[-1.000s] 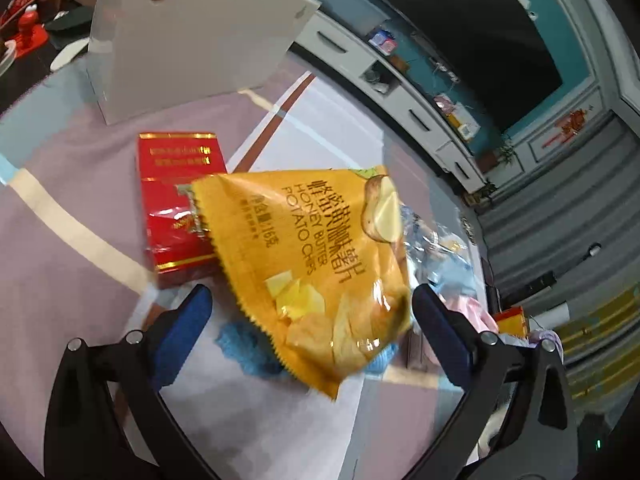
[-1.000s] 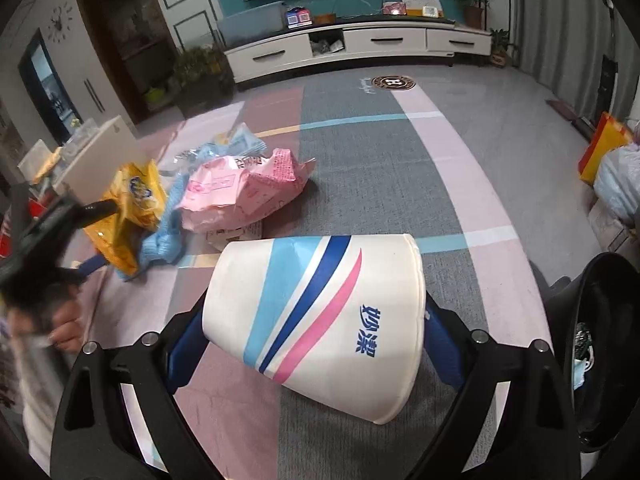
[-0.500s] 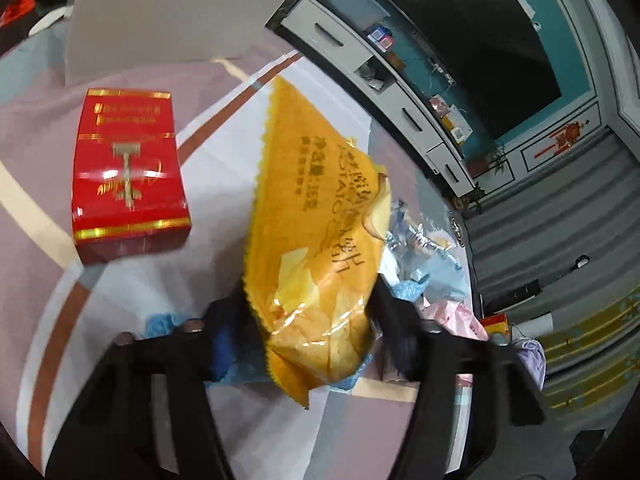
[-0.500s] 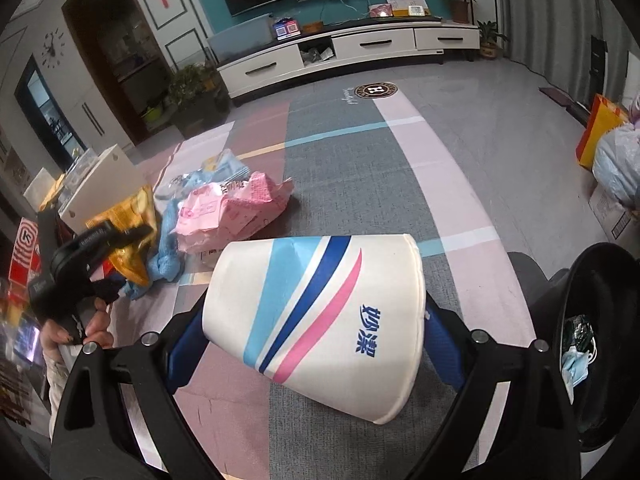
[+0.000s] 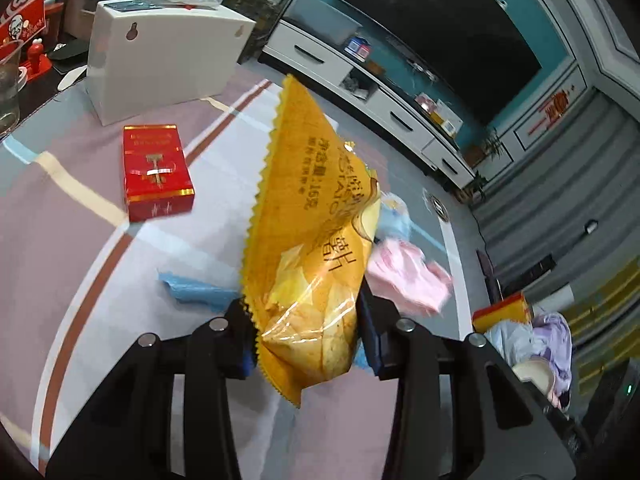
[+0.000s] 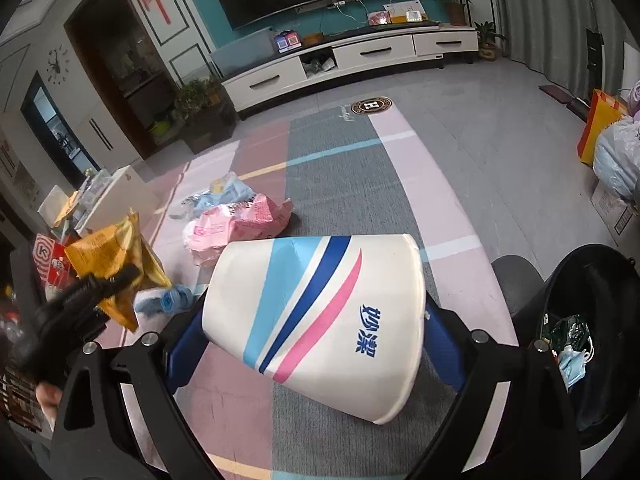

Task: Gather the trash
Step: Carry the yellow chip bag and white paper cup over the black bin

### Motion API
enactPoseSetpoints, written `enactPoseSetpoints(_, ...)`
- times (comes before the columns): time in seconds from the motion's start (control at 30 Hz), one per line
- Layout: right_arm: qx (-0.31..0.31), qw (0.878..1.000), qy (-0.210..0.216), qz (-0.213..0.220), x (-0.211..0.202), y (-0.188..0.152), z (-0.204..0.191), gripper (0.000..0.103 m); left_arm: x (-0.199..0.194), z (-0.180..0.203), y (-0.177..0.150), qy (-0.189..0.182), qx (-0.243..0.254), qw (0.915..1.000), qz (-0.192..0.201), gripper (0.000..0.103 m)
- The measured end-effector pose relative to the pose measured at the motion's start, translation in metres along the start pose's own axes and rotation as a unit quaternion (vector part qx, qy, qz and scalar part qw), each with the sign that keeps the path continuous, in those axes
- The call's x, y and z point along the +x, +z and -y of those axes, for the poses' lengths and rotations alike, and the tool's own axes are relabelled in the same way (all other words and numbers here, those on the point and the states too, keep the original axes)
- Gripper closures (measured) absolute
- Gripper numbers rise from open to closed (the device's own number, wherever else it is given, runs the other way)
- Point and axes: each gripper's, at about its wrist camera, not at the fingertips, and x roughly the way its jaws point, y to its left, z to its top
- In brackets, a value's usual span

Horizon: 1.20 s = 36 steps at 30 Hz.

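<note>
One yellow chip bag is clamped in the left gripper, whose jaws have just been closing; its long axis runs away from the camera. One paper bucket, lying sideways, fills the wide-spread right gripper. Only the right wrist view shows the black bin; only the left, one red box.

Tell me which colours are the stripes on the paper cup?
Light blue, dark blue and pink on the white paper cup; the right wrist view shows it best.
</note>
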Motion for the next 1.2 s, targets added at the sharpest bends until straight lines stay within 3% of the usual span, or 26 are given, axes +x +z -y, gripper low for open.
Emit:
enactPoseSetpoints(0.4,-0.012,0.999,0.015,0.034,-0.033,0.002,0.0,0.012,-0.065,0.041,-0.047,0.017,0.065,0.9961,0.058,0.061)
enactPoseSetpoints(0.73,-0.002,0.998,0.03,0.054,-0.057,0.005,0.015,0.012,-0.075,0.067,-0.067,0.03,0.075,0.9955,0.048,0.06)
enactPoseSetpoints(1.2,0.028,0.995,0.029,0.091,-0.086,0.009,0.041,0.012,-0.081,0.103,-0.086,0.009,0.113,0.9924,0.047,0.059)
